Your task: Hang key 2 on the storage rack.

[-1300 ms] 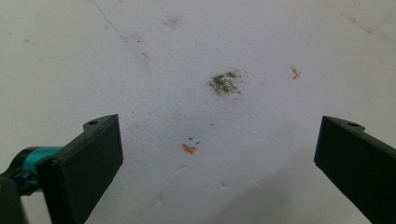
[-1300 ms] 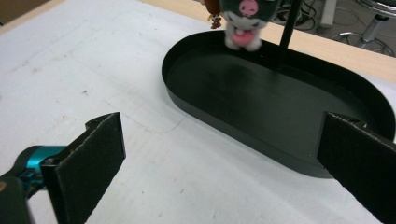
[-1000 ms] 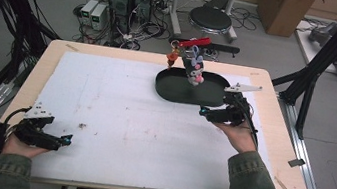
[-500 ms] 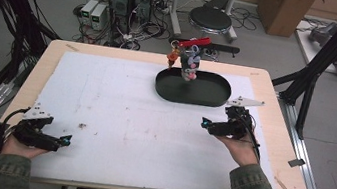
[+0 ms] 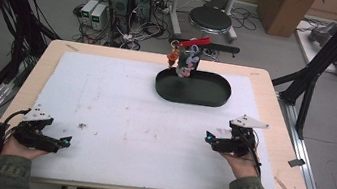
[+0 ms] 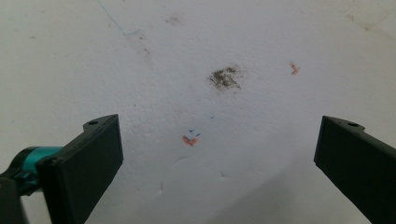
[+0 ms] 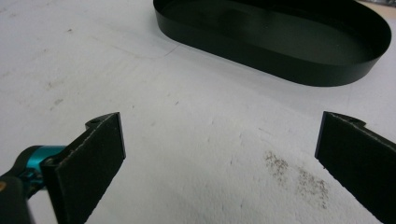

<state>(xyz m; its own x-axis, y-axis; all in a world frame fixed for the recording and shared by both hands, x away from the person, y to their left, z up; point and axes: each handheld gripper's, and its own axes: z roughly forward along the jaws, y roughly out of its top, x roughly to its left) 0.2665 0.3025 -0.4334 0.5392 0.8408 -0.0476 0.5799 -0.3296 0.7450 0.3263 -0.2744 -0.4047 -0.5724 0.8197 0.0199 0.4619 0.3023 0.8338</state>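
I see a cluttered workshop floor beyond the worktop [image 5: 267, 96]: two computer towers, one round stool, cables, one cardboard box. A white sheet [image 5: 120, 102] covers most of the worktop. On it stands one black oval tray [image 5: 193, 87], far and slightly right of centre. At the tray's far left rim one small bundle of toys [image 5: 185, 61] stands up, pink, white and orange with a red bar on top; I cannot make out the separate pieces.

I count two claws. My left claw [image 5: 60, 142] rests near the left corner, jaws spread wide with nothing between them, over one dark smudge [image 6: 225, 77] and a few orange flecks on the sheet. My right claw [image 5: 211, 140] sits near the right side, well apart from the tray, jaws likewise wide and empty. In the right gripper view the tray's far end is cut off by the frame.
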